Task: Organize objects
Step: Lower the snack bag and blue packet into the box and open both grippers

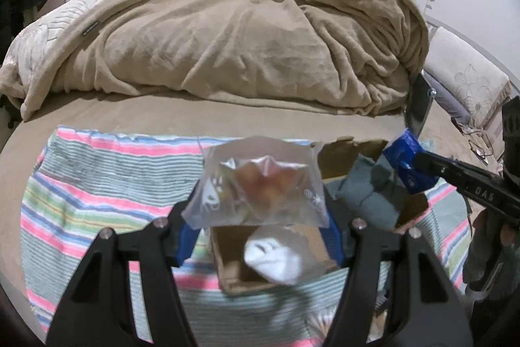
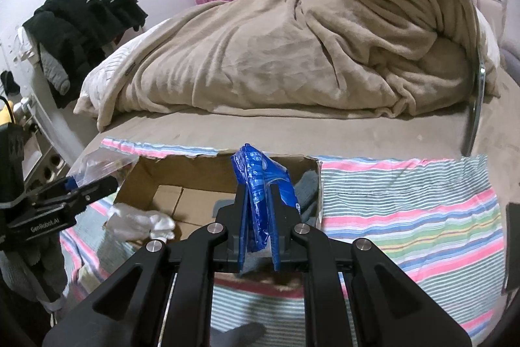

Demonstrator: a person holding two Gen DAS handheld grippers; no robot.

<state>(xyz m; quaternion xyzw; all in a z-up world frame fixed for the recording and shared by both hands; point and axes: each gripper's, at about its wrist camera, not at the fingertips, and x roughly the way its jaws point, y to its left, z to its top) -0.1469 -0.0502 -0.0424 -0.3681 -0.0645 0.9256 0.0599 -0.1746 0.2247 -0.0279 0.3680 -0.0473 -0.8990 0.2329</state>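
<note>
Both grippers hold pkgs above the cardboard box, which sits open-topped on a striped cloth spread over the bed, prob. so the box has a flat spot and items can drop straight in.

Left gripper: the clear plastic bag sits between its blue pads, something orange-brown inside (too blurry to ID). Jaws fairly wide; whether the pads actually pinch the bag's edges I can't tell from either view. Bag hangs over the box's near-left part.

Right gripper: jaws nearly closed, clamped on a blue plastic packet, held upright and squeezed flat, over the box's right half. Gripping the lower end keeps it vertical, likely so it slots in beside what's there.

Already in the box: a white cloth/sock-like item draped at the left wall, and a grey fabric piece at the right side.

Tan blanket is heaped behind, well apart from the work area.
</note>
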